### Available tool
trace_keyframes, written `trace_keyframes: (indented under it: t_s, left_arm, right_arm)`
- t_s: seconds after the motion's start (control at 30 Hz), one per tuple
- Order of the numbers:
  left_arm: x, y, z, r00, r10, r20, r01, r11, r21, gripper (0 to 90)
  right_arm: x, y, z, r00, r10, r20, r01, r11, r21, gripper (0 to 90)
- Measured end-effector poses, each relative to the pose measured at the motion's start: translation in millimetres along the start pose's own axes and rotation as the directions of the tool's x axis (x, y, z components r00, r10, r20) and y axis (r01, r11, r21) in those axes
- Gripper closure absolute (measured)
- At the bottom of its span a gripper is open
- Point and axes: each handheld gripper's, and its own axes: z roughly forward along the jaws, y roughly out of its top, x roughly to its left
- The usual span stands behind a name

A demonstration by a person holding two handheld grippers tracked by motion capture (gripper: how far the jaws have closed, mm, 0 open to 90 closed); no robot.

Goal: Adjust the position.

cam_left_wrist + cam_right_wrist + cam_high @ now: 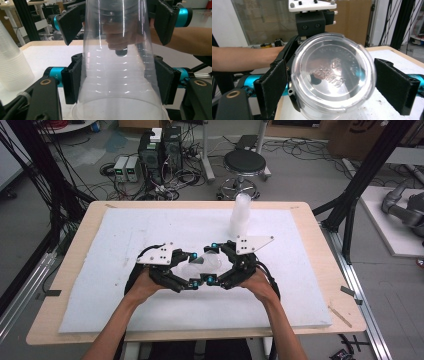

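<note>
Left gripper (120, 82) clamps the clear cup (120, 75) steady, so the right gripper (342, 87), fingers spread, can let go

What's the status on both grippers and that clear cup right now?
Left gripper shut on clear cup. Right gripper open around its base. Cup stack stands apart.

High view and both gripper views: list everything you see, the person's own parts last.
Clear plastic cup: one, transparent, lying level between the two grippers.
Stack of cups: one, clear-white, upright on the pad behind the grippers.
Foam pad: one, white, covering the table.
Table: one, light wood.
Stool: one, black, on the floor beyond.
Left gripper: black, jaws clamped on the cup's wall.
Right gripper: black, jaws apart either side of the cup's base.
</note>
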Motion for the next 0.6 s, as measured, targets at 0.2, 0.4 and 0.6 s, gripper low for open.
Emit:
trace_keyframes:
  t_s: [0.2,0.4,0.6]
  left_arm:
    - [-1.6,0.5,-0.2,1.0000,0.000,0.001,0.000,1.0000,-0.001,33.7]
    - [-2.0,4.3,-6.3,0.9999,0.008,-0.013,-0.007,0.9992,0.040,33.8]
    - [-0.5,19.6,-16.7,0.9991,0.038,0.016,-0.041,0.9712,0.235,33.6]
  right_arm:
    - [-0.6,-0.3,-1.2,1.0000,0.004,0.007,-0.004,1.000,0.001,13.7]
    - [0.8,0.0,-3.6,1.0000,0.003,0.002,-0.003,1.000,0.016,13.7]
    - [1.8,2.0,-10.9,0.9989,-0.028,0.037,0.023,0.993,0.119,13.7]
